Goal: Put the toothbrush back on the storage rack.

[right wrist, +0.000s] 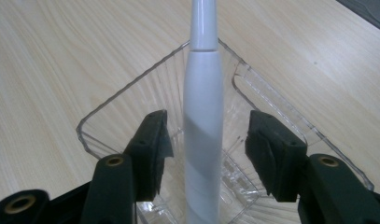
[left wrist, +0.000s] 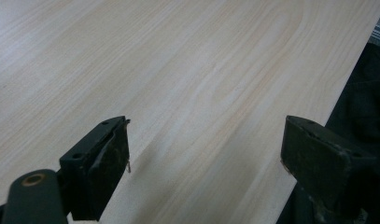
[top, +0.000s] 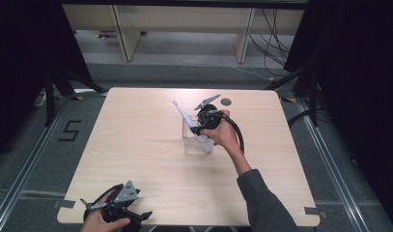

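While parted: right tongs [right wrist: 206,154] straddle white electric toothbrush [right wrist: 204,140], pads clear.
Axis: handle in clear plastic box [right wrist: 103,109], head tilts toward table's far edge.
Left tongs [left wrist: 204,163]: wide, empty.

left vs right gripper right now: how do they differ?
The right gripper stands over the clear container at mid-table, while the left gripper sits at the table's near edge. The right gripper's jaws flank the white toothbrush with gaps either side; the left gripper's jaws are wider, with bare wood between. Both are open, black, hand-held.
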Action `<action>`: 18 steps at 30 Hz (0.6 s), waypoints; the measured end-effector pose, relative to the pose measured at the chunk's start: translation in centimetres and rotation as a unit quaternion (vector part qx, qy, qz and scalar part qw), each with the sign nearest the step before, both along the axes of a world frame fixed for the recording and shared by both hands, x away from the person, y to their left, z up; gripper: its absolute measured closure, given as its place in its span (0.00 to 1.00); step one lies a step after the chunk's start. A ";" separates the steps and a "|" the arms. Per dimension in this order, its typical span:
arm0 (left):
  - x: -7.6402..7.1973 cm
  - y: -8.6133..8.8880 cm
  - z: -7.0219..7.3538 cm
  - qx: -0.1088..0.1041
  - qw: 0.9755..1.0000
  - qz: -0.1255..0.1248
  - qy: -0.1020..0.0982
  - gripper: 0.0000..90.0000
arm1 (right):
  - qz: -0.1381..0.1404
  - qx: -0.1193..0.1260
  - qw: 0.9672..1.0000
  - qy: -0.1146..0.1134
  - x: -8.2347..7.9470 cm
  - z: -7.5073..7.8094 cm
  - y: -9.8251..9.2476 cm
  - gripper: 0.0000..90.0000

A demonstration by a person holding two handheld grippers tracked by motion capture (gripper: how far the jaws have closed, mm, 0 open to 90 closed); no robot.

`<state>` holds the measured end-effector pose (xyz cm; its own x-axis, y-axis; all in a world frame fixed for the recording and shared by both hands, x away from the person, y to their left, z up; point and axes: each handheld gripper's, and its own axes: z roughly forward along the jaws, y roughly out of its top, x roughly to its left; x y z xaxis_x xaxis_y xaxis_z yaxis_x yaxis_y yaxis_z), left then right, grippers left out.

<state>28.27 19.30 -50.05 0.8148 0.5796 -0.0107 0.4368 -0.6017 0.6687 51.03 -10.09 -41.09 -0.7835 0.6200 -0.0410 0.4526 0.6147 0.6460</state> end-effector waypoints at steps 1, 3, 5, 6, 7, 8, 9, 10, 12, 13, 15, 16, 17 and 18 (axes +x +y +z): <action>0.0 0.0 0.0 0.000 1.000 0.000 0.000 0.16 | -0.007 0.004 1.000 0.009 -0.1 0.0 0.0 0.53; 0.0 0.0 0.0 -0.004 1.000 0.000 0.002 0.16 | -0.012 0.008 1.000 0.011 -0.4 0.3 0.1 0.52; 0.0 0.0 0.0 0.001 1.000 0.000 0.001 0.16 | -0.013 0.010 1.000 0.008 -0.5 0.3 0.1 0.50; 0.0 0.0 0.0 0.000 1.000 0.000 0.001 0.16 | -0.021 0.014 1.000 0.011 -0.6 0.4 0.1 0.50; 0.0 0.0 0.0 0.001 1.000 0.000 0.001 0.16 | -0.014 0.008 1.000 0.002 -0.6 0.5 0.0 0.49; 0.0 0.0 0.0 0.001 1.000 0.001 0.000 0.16 | -0.009 0.011 1.000 0.004 -0.6 0.6 0.0 0.49; 0.0 0.0 0.0 0.000 1.000 0.001 0.000 0.16 | -0.005 0.010 1.000 -0.002 -0.6 0.7 -0.1 0.48; 0.0 0.0 0.0 0.001 1.000 0.001 0.000 0.16 | -0.002 0.013 1.000 -0.007 -0.7 0.8 -0.2 0.47; 0.0 0.0 0.0 0.000 1.000 0.001 0.000 0.16 | -0.009 0.020 1.000 -0.001 -0.8 0.8 -0.1 0.46; 0.0 0.0 0.0 0.000 1.000 0.000 0.001 0.16 | -0.006 0.015 1.000 -0.008 -0.8 1.0 -0.3 0.45; 0.0 0.0 0.0 0.001 1.000 0.001 0.001 0.16 | -0.006 0.022 1.000 -0.010 -0.9 1.1 -0.4 0.44; 0.0 0.0 0.0 0.001 1.000 0.001 0.000 0.16 | -0.013 0.031 0.999 -0.003 -1.1 1.1 -0.3 0.43; 0.0 0.0 0.0 0.001 1.000 0.001 0.000 0.16 | -0.006 0.029 1.000 -0.009 -1.0 1.2 -0.5 0.42; 0.0 0.0 0.0 0.002 1.000 0.000 0.000 0.16 | -0.007 0.034 0.999 -0.008 -1.2 1.3 -0.6 0.42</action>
